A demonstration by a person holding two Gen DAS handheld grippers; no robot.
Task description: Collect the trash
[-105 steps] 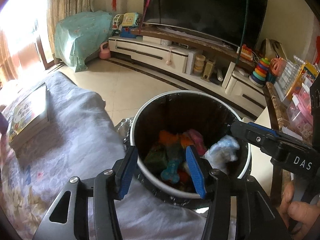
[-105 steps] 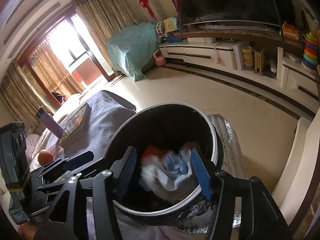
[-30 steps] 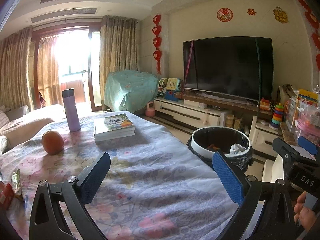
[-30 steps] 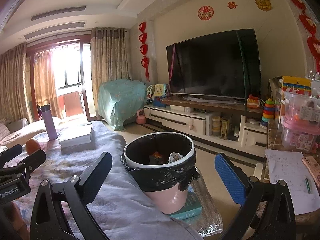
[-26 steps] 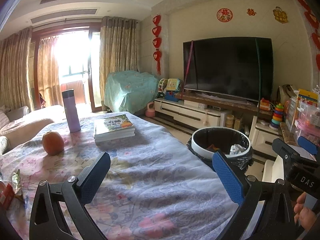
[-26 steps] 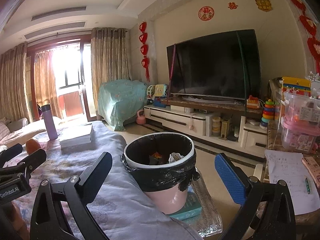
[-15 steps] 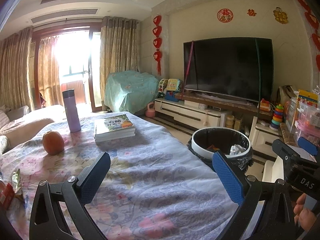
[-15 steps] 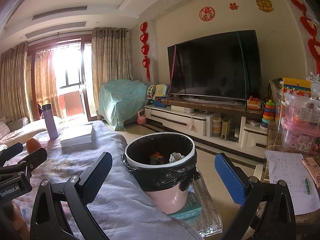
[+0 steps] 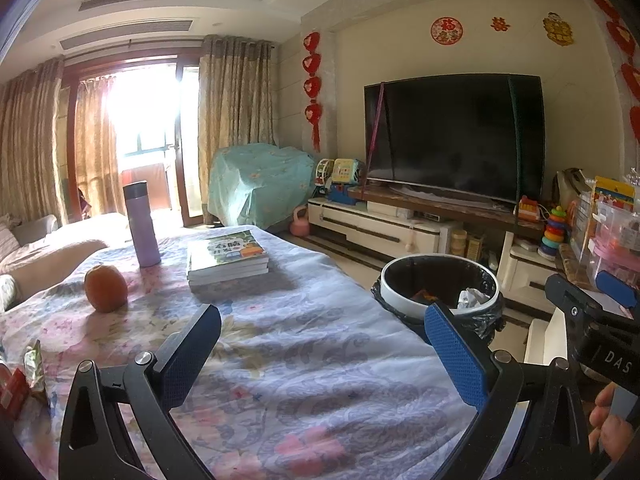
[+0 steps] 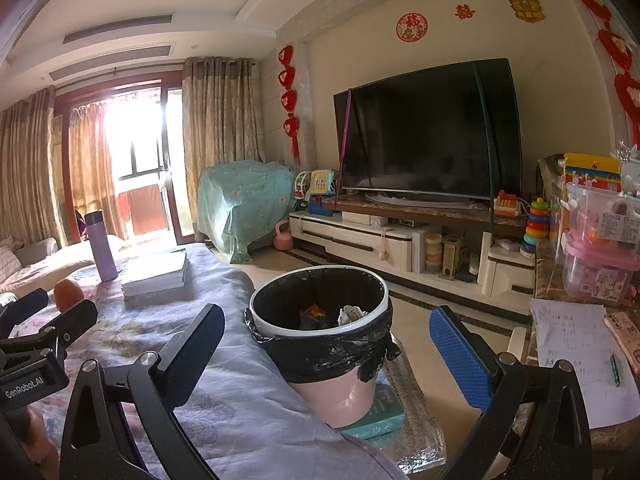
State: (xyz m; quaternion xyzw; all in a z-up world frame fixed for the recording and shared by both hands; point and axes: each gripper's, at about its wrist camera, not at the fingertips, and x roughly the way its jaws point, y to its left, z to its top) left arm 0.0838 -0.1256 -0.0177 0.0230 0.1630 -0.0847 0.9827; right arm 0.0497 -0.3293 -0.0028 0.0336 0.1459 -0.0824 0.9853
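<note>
Both grippers are held level above the near edge of the tabletop (image 9: 304,344), each spread wide with nothing between its pads. The left gripper (image 9: 320,344) is aimed across the flowered cloth, a stance that appears meant for surveying what lies on it. The right gripper (image 10: 326,348) is pointed at the bin (image 10: 320,320), which is framed between its fingers.

The bin is lined with a black bag folded over a white rim and is stood on a teal book (image 10: 380,412) just off the tabletop's right edge, so that its mouth is brought near the level of the cloth and scraps can be dropped in without a long reach. Crumpled paper (image 10: 352,314) and a coloured wrapper (image 10: 314,312) are seen inside it.

On the tabletop, a stack of books (image 9: 228,256), a purple flask (image 9: 140,224) and an orange (image 9: 106,288) are kept toward the far edge; these are judged not to be trash. At the near left corner a crinkled snack wrapper (image 9: 32,364) and something red beside it (image 9: 12,392) are partly cut off by the frame. These are judged to be the trash left to collect, best reached by the left gripper.
</note>
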